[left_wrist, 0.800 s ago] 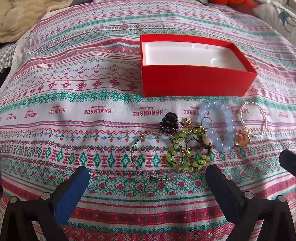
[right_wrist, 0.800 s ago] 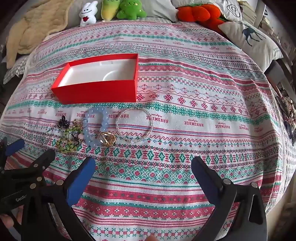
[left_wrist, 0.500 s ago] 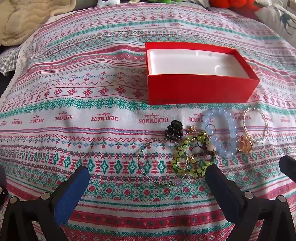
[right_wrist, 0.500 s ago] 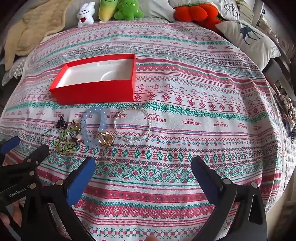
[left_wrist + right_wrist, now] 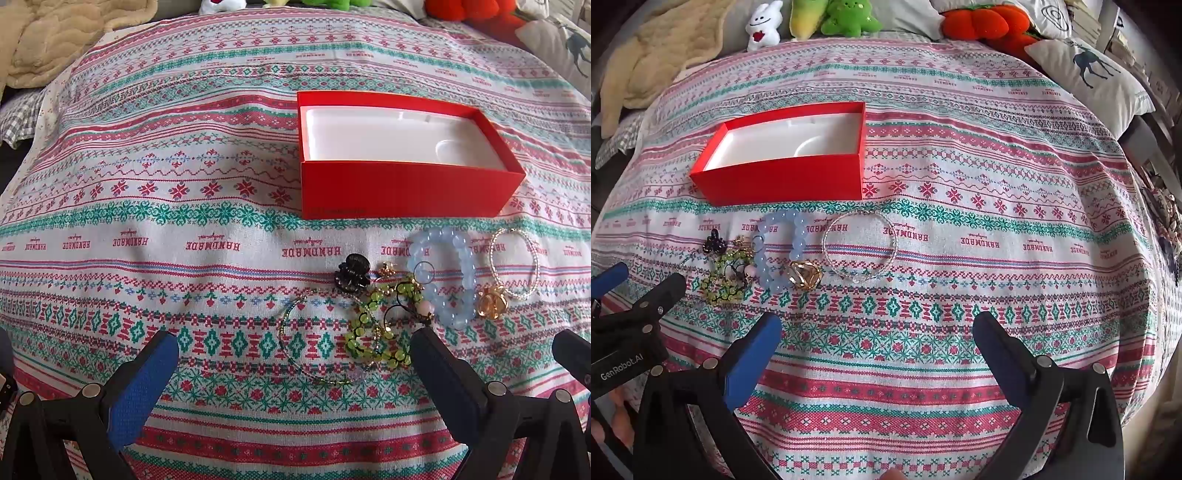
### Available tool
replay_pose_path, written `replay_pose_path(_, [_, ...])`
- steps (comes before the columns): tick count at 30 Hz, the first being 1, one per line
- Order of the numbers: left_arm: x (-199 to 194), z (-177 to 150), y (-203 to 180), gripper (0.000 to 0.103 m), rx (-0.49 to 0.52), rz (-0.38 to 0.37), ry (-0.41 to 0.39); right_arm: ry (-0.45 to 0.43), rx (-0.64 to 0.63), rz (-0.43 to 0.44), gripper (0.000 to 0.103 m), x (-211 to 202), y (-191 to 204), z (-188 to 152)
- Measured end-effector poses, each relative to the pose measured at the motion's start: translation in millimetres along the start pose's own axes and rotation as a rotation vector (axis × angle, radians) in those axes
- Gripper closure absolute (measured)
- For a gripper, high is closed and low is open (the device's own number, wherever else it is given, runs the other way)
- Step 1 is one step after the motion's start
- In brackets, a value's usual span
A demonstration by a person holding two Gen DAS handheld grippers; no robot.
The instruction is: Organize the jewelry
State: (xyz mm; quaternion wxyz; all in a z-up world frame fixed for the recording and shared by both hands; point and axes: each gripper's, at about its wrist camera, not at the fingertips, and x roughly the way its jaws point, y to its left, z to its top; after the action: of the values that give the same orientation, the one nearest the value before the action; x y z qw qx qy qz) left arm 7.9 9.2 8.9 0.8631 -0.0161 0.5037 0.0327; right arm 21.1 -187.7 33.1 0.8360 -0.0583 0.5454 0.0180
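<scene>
Patterned bedspread [image 5: 184,184], tangled beaded bracelets [image 5: 443,277] by empty red box [image 5: 406,192], both claws wide

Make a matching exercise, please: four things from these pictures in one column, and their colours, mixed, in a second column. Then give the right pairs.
Things:
1. box
2. big bead bracelet
3. hair claw
4. knotted bead bracelet

Colours:
a. black
b. yellow-green
c. red outside, white inside
d. pale blue

Right pairs: 1-c, 2-d, 3-a, 4-b.

All four show in the right wrist view too; there the box stands behind the jewelry on the patterned cloth.
</scene>
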Motion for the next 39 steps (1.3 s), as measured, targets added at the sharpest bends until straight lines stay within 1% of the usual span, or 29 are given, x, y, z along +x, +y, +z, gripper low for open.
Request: replay_pose_path(39, [-4.2,0.2,-7.3,0.0,0.014,-0.007,0.0,-0.007,0.01,0.004,0.0,-1.7,-0.5,1.3])
